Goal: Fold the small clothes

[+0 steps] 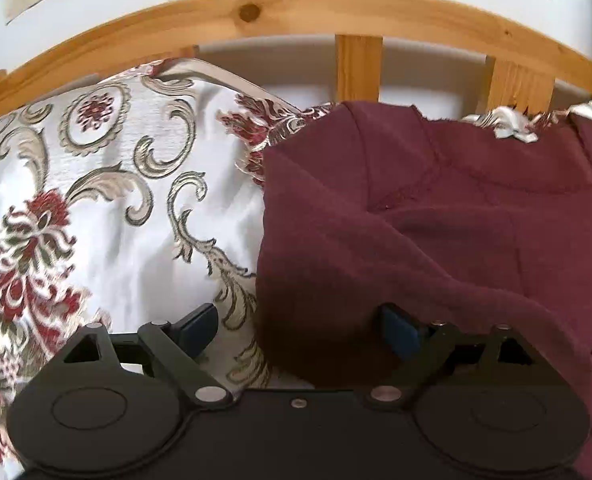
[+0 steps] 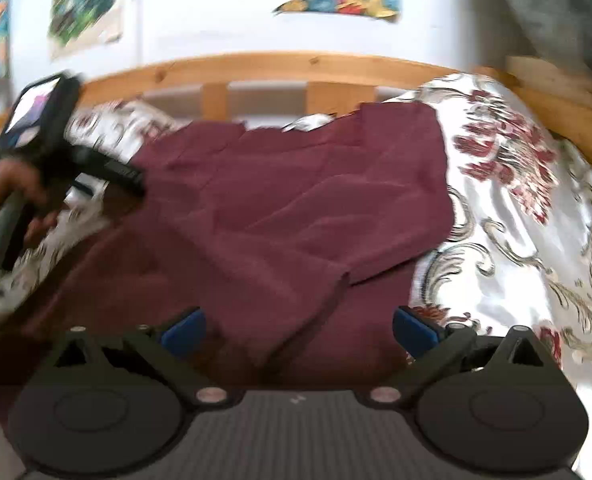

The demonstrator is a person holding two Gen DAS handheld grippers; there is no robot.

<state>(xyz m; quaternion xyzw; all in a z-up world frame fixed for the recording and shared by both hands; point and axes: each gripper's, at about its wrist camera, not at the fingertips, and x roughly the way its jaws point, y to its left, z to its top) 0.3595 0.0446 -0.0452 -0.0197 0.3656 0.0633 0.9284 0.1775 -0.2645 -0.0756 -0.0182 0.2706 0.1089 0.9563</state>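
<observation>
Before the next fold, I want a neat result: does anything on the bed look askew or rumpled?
Yes. The maroon garment lies crooked on the patterned bedspread, with diagonal ridges across its middle and one flap doubled over unevenly near the right gripper. No damage shows.

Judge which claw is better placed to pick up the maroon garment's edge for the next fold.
Probably the left. The left claw stands open right over the maroon garment where its left edge meets the bedspread. The right claw is open over the garment's middle folds, away from its edge.
</observation>
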